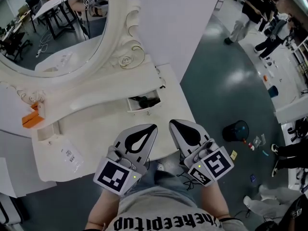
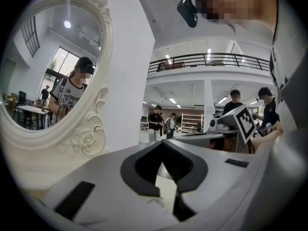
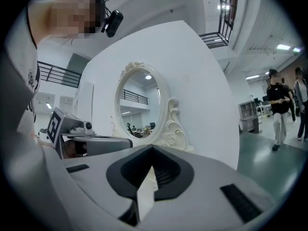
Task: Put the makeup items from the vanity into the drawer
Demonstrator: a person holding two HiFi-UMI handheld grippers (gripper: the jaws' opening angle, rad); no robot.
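While hanging over vanity (image 1: 96,124) front edge, left gripper (image 1: 153,127) and right gripper (image 1: 172,123) showing jaws together, gripping nothing; drawer (image 1: 138,110) standing open, perhaps holding dark items (image 1: 144,100).

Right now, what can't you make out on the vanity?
- Drawer contents: head view, dark, too small to name.
- Orange item at left: head view, too small to name.
- Vanity top: both gripper views, mostly blocked by the shut left gripper and right gripper.
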